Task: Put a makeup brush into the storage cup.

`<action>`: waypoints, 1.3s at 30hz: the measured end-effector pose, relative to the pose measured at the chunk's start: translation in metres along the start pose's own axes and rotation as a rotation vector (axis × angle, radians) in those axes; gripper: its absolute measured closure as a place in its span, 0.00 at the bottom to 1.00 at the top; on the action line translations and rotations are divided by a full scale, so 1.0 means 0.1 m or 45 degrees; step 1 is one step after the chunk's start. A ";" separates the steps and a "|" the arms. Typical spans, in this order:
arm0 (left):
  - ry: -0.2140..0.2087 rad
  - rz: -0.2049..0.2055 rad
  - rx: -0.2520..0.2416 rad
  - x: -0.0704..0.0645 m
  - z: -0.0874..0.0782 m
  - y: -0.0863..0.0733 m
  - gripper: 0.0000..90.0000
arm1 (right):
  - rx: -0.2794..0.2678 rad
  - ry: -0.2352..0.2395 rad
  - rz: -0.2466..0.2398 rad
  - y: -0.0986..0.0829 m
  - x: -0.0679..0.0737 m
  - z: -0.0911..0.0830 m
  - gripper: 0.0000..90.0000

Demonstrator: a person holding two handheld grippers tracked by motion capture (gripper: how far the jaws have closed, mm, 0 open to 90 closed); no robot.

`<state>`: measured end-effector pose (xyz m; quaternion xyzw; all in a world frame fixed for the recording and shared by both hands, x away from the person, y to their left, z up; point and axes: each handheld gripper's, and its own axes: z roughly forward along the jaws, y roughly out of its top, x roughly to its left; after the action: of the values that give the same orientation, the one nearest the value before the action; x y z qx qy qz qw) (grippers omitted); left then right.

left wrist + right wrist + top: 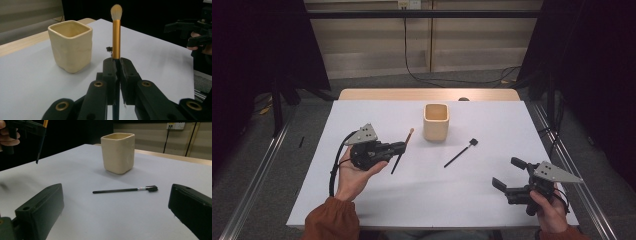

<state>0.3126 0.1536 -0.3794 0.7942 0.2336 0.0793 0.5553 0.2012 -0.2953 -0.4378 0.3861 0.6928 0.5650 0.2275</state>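
High view: the white bench (432, 190) carries a cream square cup (435, 121) near its far middle. The left tool (399, 146), held in the person's left hand (354, 172), is clamped on a makeup brush (402, 150) with a gold ferrule; the brush slants with its pale tip toward the cup and its dark handle toward the person, just left of the cup. A small black brush (460, 152) lies flat on the bench to the right of the cup, apart from both tools. The right tool (507, 175) sits at the near right corner, jaws spread wide and holding nothing.

Left gripper view: the jaws close narrowly on the makeup brush (116, 37), which stands up from between them; the cup (70, 45) is to its left.

Right gripper view: the jaws stand wide apart, with the small black brush (125, 190) lying between them farther off and the cup (117, 152) beyond it.
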 end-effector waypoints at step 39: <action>0.008 -0.030 -0.165 0.17 0.25 0.45 0.93 | 0.002 0.005 -0.001 0.00 0.00 0.00 0.00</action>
<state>0.3495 0.1280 -0.3490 0.7535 0.2392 0.0900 0.6057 0.2011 -0.2953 -0.4379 0.3847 0.6939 0.5651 0.2261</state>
